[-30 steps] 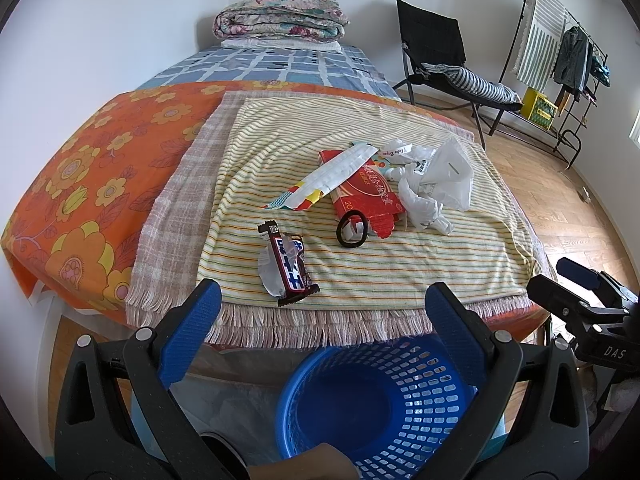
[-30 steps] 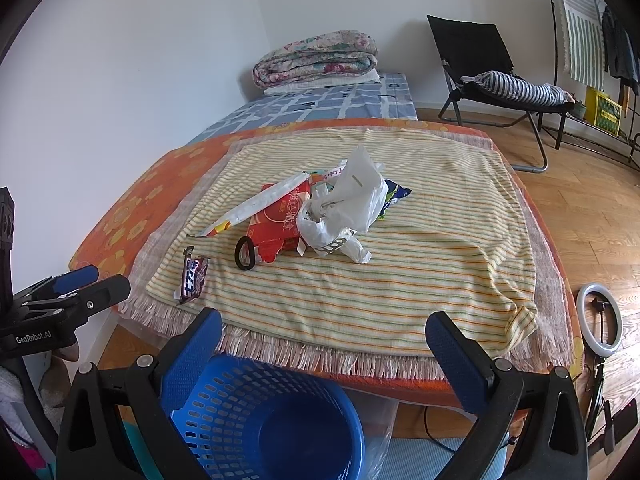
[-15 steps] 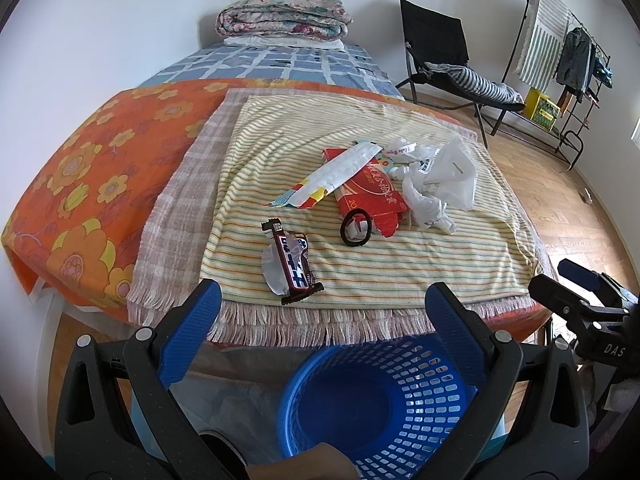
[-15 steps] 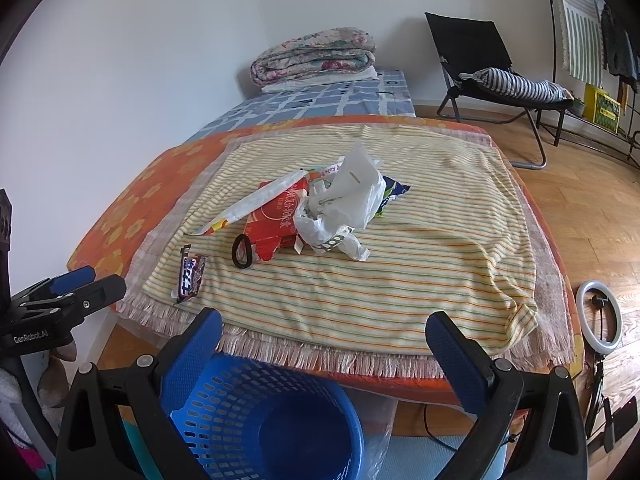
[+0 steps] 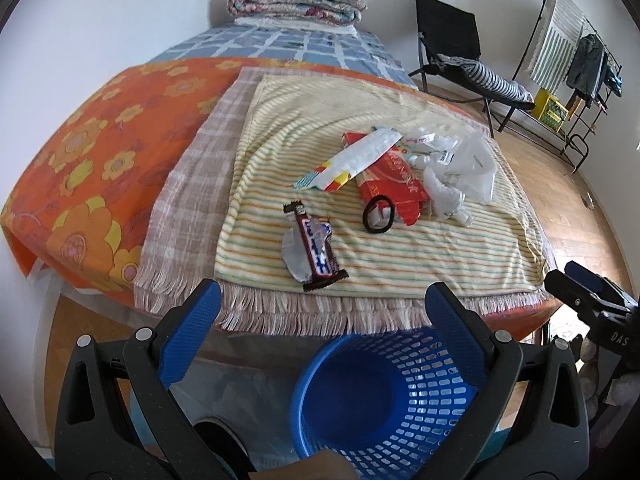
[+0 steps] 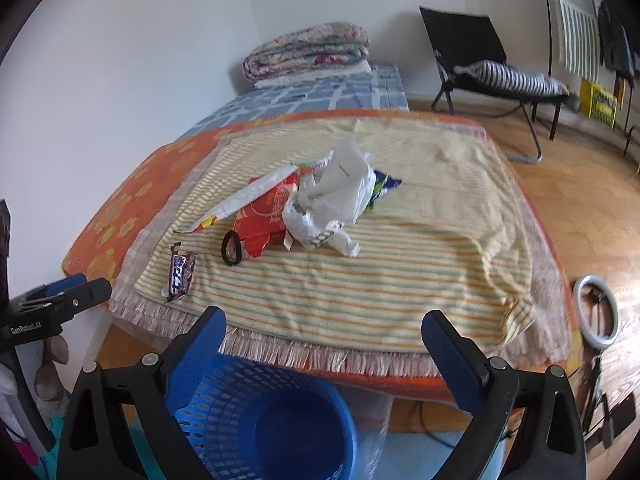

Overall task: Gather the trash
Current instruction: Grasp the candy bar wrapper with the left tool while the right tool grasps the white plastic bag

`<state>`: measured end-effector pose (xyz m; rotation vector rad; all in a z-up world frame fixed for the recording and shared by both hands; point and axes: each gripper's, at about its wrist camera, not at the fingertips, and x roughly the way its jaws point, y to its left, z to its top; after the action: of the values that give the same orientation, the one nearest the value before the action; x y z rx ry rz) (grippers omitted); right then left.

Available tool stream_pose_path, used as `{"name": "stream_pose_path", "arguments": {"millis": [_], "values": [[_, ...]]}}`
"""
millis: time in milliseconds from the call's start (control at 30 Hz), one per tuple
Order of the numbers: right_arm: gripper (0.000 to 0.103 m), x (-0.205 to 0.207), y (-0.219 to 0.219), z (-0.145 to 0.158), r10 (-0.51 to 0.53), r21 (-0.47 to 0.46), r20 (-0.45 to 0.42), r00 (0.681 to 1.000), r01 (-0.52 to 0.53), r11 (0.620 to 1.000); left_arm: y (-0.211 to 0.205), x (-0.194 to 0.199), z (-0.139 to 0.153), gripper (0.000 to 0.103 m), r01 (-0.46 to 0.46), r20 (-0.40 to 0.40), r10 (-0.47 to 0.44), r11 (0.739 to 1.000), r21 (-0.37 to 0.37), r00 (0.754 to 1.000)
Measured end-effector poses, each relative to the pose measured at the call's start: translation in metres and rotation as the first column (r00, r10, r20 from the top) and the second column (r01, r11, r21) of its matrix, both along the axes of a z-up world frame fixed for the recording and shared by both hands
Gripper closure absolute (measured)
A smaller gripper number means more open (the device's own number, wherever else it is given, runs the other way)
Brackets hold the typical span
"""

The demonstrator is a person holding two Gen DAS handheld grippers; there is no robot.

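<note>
I hold both grippers low in front of the bed, above a blue perforated basket (image 5: 384,396) that stands on the floor just below the mattress edge. My left gripper (image 5: 322,312) has its blue-padded fingers spread wide with nothing between them, and my right gripper (image 6: 322,338) is spread wide and empty too. The trash lies on a yellow striped blanket (image 5: 420,256) with a fringed hem, laid over a checked cloth and an orange flowered sheet (image 5: 92,168). Nearest the fringe is a dark candy bar wrapper (image 5: 316,250) with torn silver foil showing at its side. Just beyond it, toward the middle of the blanket, a black hair tie (image 5: 378,215) rests partly on the corner of a flattened red carton (image 5: 394,182). A long white wrapper (image 5: 352,164) with coloured ends lies slantwise across the carton's far end. To the right of the carton, touching it, sits a crumpled white plastic bag (image 5: 460,178) with other small scraps behind it. From my right wrist view a blue and yellow wrapper (image 6: 382,186) pokes out from behind the bag. A folded quilt (image 5: 296,0) lies at the head of the bed, and a black folding chair (image 5: 448,36) stands by the wall.
</note>
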<state>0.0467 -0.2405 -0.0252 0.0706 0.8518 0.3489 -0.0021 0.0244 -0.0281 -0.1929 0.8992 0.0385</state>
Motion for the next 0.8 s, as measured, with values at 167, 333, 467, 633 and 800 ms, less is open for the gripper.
{"name": "stream_pose_path", "arguments": {"millis": [167,333,467,633,800], "values": [[0.003,0.013,-0.005,0.003,0.008,0.042,-0.041,0.999,-0.006,0.999,0.005,0.007,-0.005,0.0,0.021,-0.046,-0.022,1.0,-0.018,0.999],[0.001,0.033,-0.003,0.013,0.028,0.033,-0.058,0.998,-0.026,0.999,0.006,0.024,-0.006,0.003,0.041,-0.09,-0.044,0.999,-0.036,0.995],[0.001,0.057,0.005,0.017,0.043,-0.001,-0.062,0.997,-0.043,0.999,0.008,0.04,-0.011,0.011,0.05,-0.126,-0.054,0.998,-0.04,0.991],[0.001,0.082,0.017,0.013,0.054,-0.03,-0.056,0.997,-0.056,0.998,0.011,0.061,-0.024,0.017,0.035,-0.178,-0.053,0.994,-0.103,0.983],[0.001,0.102,0.025,0.001,0.064,-0.027,-0.079,0.995,-0.067,0.997,0.01,0.075,-0.04,0.026,0.039,-0.205,-0.061,0.993,-0.11,0.977]]}}
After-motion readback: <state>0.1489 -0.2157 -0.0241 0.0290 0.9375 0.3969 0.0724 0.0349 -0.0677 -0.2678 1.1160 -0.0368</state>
